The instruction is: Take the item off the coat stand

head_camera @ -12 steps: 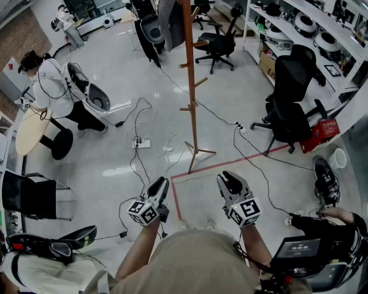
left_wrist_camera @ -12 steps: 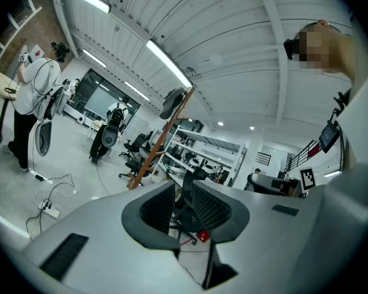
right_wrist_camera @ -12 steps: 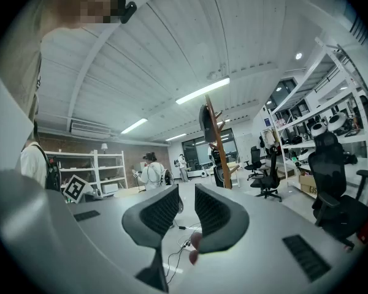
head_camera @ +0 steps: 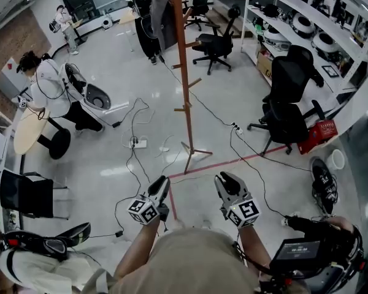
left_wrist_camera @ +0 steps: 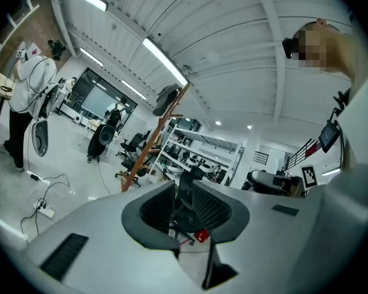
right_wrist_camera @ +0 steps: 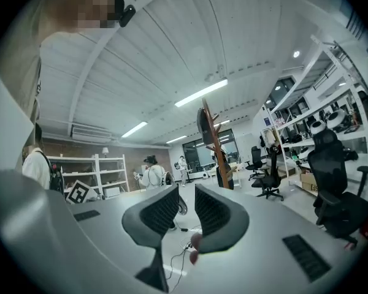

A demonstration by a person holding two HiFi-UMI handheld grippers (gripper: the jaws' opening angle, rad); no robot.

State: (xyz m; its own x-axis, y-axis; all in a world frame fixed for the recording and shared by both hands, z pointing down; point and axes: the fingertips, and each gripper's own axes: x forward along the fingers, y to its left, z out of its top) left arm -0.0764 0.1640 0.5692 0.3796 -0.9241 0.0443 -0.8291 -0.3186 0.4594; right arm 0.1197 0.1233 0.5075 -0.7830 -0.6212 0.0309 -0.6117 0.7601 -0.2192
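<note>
Jaws of left gripper (head_camera: pixel 162 185) and right gripper (head_camera: pixel 226 181) stand slightly apart, empty; coat stand (head_camera: pixel 185 90) rises well ahead, dark garment (head_camera: pixel 162 20) at its top.

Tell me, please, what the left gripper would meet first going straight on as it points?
Probably the black office chair, framed between the left gripper's open jaws; nothing nearer shows, though depth is unclear.

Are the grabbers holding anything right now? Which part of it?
Nothing is held. The left gripper and right gripper are both open and empty, short of the coat stand, where the grey item hangs near the top.
</note>
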